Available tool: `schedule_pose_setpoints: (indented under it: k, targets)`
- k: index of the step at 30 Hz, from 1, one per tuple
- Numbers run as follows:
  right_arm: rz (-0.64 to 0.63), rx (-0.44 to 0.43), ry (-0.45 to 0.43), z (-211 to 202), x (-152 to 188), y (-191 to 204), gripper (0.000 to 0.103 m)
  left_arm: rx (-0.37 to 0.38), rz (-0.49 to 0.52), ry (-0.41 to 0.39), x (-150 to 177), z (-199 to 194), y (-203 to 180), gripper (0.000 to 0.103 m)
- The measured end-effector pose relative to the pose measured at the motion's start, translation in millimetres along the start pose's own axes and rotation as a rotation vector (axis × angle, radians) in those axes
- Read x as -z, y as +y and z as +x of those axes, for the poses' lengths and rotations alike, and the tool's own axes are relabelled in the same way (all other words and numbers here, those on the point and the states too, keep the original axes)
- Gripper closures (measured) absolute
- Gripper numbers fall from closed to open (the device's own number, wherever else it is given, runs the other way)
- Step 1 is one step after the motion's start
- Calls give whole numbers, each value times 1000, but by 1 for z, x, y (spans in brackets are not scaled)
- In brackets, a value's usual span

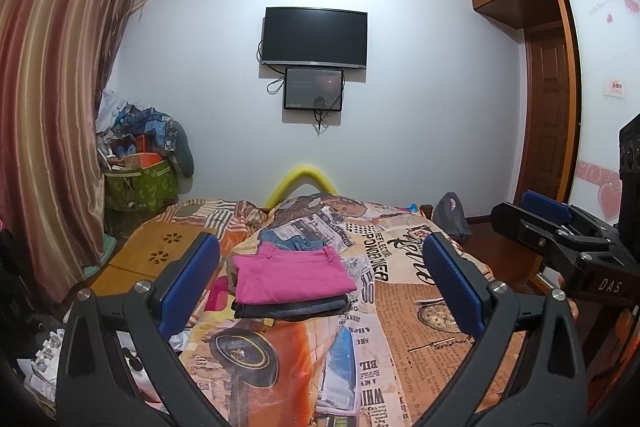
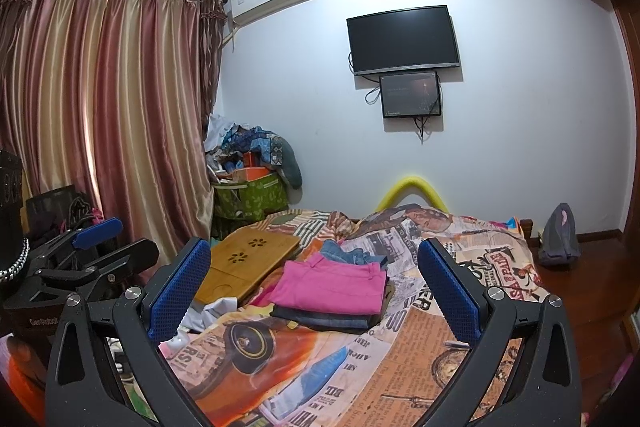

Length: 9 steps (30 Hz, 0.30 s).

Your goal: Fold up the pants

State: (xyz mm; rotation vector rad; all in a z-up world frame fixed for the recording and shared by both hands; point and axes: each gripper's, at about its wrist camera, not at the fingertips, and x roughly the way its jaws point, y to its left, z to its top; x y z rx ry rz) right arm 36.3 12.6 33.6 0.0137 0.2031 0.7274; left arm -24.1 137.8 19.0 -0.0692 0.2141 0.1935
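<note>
Folded pink pants (image 1: pixel 292 277) lie on top of a small stack of folded dark jeans (image 1: pixel 292 309) on the bed; the pink pants also show in the right wrist view (image 2: pixel 332 285). Unfolded blue denim (image 1: pixel 292 241) lies just behind the stack. My left gripper (image 1: pixel 320 283) is open and empty, held above the bed in front of the stack. My right gripper (image 2: pixel 314 289) is open and empty, also in front of the stack. Each gripper shows at the edge of the other's view, the right gripper (image 1: pixel 536 217) and the left gripper (image 2: pixel 114 241).
The bed has a colourful newspaper-print cover (image 1: pixel 420 347). A bamboo lap tray (image 2: pixel 248 263) lies at the bed's left side. A green storage box (image 2: pixel 250 197) piled with clothes stands by the curtain (image 2: pixel 100 115). A grey bag (image 2: pixel 560 235) sits on the wooden floor at right.
</note>
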Motion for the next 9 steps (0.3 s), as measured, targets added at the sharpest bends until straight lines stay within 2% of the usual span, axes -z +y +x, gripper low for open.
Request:
schedule_pose_setpoints:
  k: [9]
  targets:
    - [4, -2, 3, 0, 1, -3, 0, 0, -1, 4, 1, 0, 0, 0]
